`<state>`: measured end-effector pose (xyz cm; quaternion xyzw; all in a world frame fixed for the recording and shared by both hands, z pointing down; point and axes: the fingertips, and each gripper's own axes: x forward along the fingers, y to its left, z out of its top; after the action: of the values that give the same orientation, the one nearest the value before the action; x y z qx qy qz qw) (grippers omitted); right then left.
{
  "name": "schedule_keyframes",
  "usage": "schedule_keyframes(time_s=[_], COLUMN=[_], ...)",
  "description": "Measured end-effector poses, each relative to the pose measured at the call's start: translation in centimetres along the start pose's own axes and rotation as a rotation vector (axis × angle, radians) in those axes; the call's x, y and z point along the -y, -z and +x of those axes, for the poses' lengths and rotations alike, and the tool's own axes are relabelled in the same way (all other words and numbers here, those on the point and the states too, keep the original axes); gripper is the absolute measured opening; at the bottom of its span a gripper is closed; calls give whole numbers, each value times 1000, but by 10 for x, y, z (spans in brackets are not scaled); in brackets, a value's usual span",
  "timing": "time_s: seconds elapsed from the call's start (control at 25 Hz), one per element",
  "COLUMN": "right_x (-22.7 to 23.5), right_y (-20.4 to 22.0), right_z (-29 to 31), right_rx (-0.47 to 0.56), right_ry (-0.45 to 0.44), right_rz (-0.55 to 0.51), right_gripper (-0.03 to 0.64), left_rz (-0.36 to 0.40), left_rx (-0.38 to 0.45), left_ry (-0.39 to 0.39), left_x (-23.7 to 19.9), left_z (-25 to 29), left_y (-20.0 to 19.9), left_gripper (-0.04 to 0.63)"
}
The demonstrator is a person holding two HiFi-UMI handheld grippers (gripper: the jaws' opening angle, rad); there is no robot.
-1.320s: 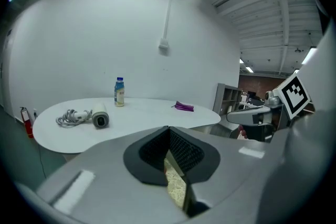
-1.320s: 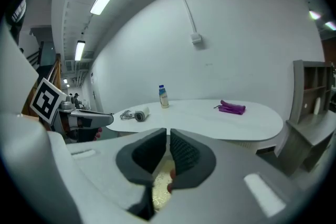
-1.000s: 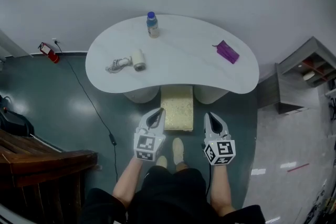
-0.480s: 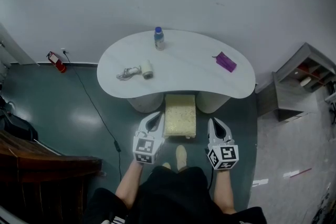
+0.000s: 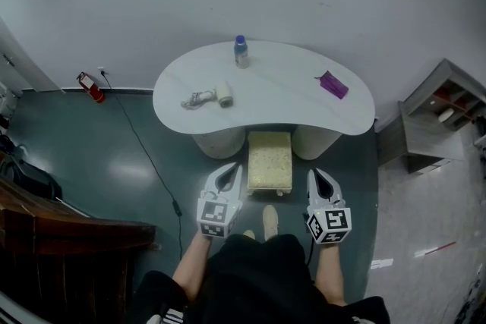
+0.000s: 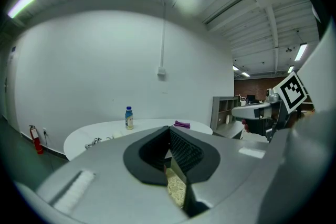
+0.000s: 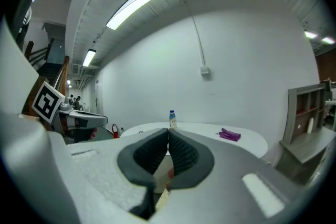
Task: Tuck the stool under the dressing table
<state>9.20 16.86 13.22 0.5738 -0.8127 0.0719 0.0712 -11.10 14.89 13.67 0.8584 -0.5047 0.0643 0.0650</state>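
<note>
We see the cushioned stool (image 5: 269, 162) partly under the white dressing table (image 5: 277, 99), our left gripper (image 5: 229, 174) and right gripper (image 5: 317, 178) just before the table, both jaws pressed together, empty.

Tally by kind
One table (image 5: 281, 91), one stool (image 5: 269, 162), one bottle (image 5: 241, 51), one purple pouch (image 5: 333, 85) (kind unclear), one extinguisher (image 5: 89, 86), two grippers (image 5: 230, 172) (image 5: 317, 177).

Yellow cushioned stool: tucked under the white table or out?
Mostly out: yellow cushioned stool shows almost whole before the white curved table's front edge.
</note>
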Motion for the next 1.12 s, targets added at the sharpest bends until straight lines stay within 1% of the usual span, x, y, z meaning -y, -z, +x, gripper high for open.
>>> schedule_keyframes(time_s=[0.2,0.48,0.84,1.12], right_x=[-16,-22,-31,-29], right_y=[8,19,31,32], right_z=[-13,-24,-30,-35], right_rx=[5,0,-9,-9], right_ry=[9,31,38,47], right_rz=[12,18,31,29], right_gripper=[5,5,5,5], left_rz=[6,19,24,22], left_rx=[-2,-15,-17,-24], left_ry=[26,50,65,73], left_x=[6,11,13,17], left_z=[-14,-23,-27,-29], left_y=[7,16,21,24], left_gripper=[6,6,6,6])
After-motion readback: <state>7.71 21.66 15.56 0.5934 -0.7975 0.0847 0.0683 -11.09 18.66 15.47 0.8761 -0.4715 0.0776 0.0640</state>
